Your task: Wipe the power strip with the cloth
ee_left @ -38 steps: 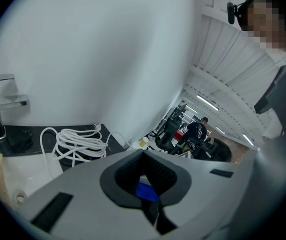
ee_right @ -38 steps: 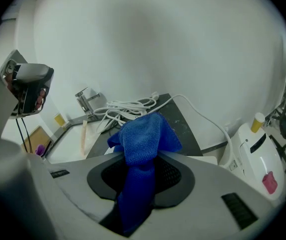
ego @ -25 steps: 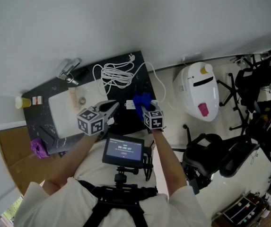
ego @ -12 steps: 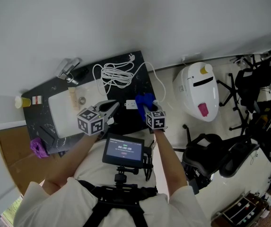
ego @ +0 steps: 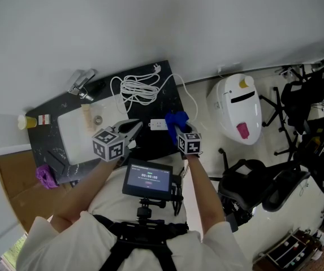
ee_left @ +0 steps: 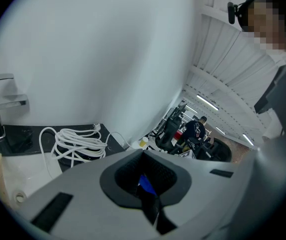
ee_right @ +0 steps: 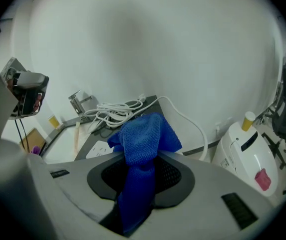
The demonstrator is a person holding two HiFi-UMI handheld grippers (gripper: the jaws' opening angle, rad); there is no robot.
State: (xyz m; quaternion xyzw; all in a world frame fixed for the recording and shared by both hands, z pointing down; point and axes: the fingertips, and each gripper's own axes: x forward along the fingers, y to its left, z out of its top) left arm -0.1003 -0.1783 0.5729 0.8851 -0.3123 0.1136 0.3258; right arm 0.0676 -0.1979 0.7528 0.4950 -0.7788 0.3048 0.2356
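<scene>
On the black counter lies a white power strip, its white cable coiled in a heap behind it. My right gripper is shut on a blue cloth, which sits at the strip's right end. The right gripper view has the cloth bunched between the jaws of the right gripper, with the strip down to the left. My left gripper hovers left of the strip, jaws together and empty. A sliver of blue shows past the left gripper.
A white sink basin and chrome faucet take up the counter's left half. A yellow-capped bottle and a purple item are further left. On the floor to the right stand a white appliance and black chairs.
My right gripper has slid the blue cloth to the right along the power strip, uncovering more of the strip's white top. The left gripper has stayed put.
</scene>
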